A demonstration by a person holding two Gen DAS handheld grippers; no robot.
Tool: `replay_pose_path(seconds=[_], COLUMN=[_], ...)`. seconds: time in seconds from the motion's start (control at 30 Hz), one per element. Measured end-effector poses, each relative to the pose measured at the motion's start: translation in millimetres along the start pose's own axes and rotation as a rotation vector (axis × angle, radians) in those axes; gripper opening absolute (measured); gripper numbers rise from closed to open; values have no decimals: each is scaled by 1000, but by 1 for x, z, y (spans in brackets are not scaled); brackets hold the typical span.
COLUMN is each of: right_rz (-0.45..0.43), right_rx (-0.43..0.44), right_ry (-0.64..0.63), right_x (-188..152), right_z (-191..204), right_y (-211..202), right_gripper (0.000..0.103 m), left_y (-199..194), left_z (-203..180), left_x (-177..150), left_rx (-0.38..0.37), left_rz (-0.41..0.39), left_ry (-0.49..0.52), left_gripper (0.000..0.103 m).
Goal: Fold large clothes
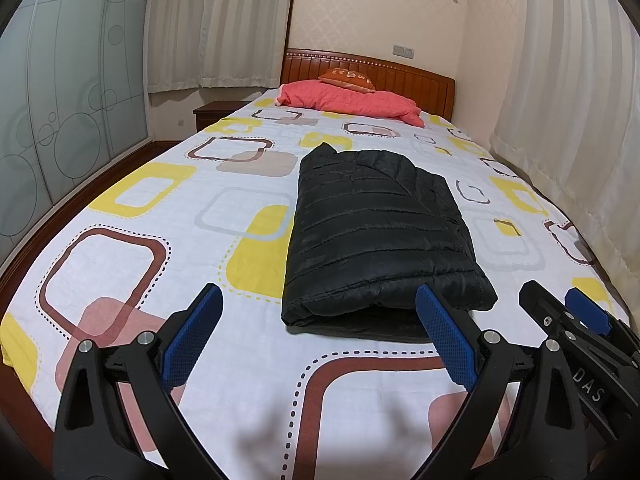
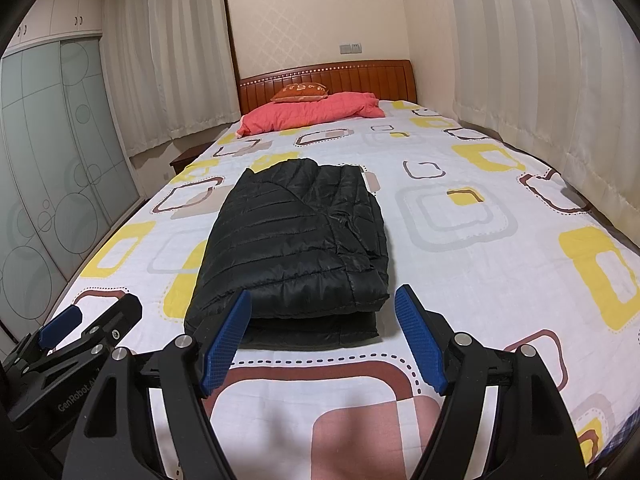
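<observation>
A black quilted jacket (image 1: 380,232) lies folded into a thick rectangle on the patterned bed sheet (image 1: 160,208); it also fills the middle of the right wrist view (image 2: 296,240). My left gripper (image 1: 320,300) hovers open just short of the jacket's near edge, its blue pads wide apart with nothing between them. My right gripper (image 2: 324,300) is open too, in front of the same near edge, holding nothing. Each gripper shows at the edge of the other's view: the right gripper (image 1: 560,300) at right, the left gripper (image 2: 98,312) at left.
A pink quilt (image 1: 352,102) and an orange cushion (image 1: 348,78) lie by the wooden headboard (image 1: 420,76). Curtains hang along the right side and far left. Frosted sliding wardrobe doors (image 1: 60,120) line the left. A dark nightstand (image 1: 216,112) stands beside the bed.
</observation>
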State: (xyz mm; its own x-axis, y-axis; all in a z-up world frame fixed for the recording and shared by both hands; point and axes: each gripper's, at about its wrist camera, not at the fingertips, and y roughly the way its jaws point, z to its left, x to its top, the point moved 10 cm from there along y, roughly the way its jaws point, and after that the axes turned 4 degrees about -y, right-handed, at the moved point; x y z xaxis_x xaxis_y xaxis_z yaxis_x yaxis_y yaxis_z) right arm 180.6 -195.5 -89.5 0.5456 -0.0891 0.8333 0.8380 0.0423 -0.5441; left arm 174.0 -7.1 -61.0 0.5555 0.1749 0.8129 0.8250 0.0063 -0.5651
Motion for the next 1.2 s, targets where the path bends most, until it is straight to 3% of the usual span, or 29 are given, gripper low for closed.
replay_pose_path(seconds=[0.97, 1.2], right_rz=[-12, -5], right_rx=[-1, 2], right_ry=[0, 0], right_x=[5, 2], right_z=[-1, -2], right_y=[-5, -1], right_gripper=[73, 73], left_y=[-11, 0], left_z=[-3, -1], left_x=[12, 10], left_rx=[22, 1], left_rz=[-76, -59], left_ry=[4, 4], left_gripper=[101, 101])
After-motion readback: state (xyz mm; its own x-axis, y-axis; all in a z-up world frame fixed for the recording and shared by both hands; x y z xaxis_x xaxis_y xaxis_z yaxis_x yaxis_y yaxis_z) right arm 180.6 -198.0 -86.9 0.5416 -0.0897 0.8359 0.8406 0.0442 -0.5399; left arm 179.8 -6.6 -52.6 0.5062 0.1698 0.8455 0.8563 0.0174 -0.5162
